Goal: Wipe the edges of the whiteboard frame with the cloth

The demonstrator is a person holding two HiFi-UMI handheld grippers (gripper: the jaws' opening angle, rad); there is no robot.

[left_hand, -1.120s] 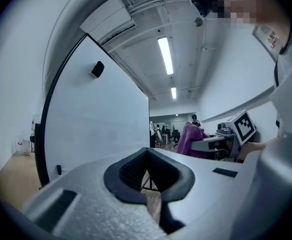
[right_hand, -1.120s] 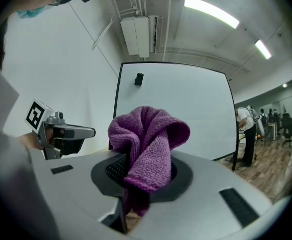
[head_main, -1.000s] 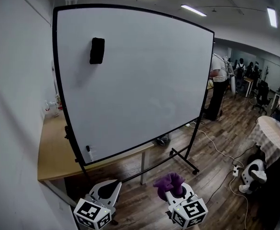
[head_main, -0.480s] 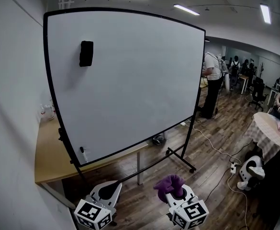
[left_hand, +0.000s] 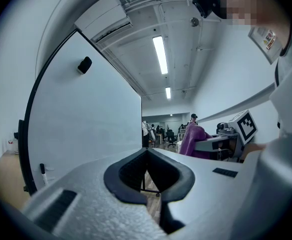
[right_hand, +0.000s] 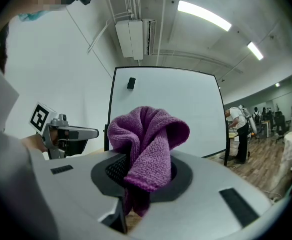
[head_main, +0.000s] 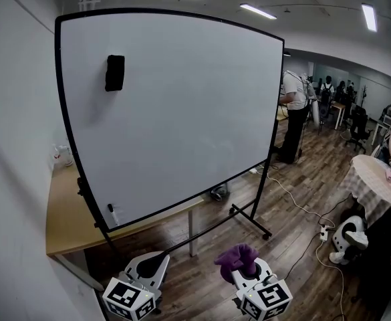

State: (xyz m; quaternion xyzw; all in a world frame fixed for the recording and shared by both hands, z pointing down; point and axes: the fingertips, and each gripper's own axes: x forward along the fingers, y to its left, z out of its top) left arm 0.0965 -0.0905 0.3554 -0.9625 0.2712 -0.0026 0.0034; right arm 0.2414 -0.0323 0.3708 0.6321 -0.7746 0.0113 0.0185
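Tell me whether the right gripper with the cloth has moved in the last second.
No, not noticeably. In the head view the right gripper, shut on the purple cloth, sits below and left of the whiteboard stand's foot, as before.

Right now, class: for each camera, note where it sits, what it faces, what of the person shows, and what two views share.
Head view: on the head, facing the whiteboard; left gripper and right gripper show.
Left gripper view: behind its shut fingers, facing the whiteboard's left side; clothing shows.
Right gripper view: behind the clamped cloth, facing the whiteboard; clothing shows.
Shared: the eraser.
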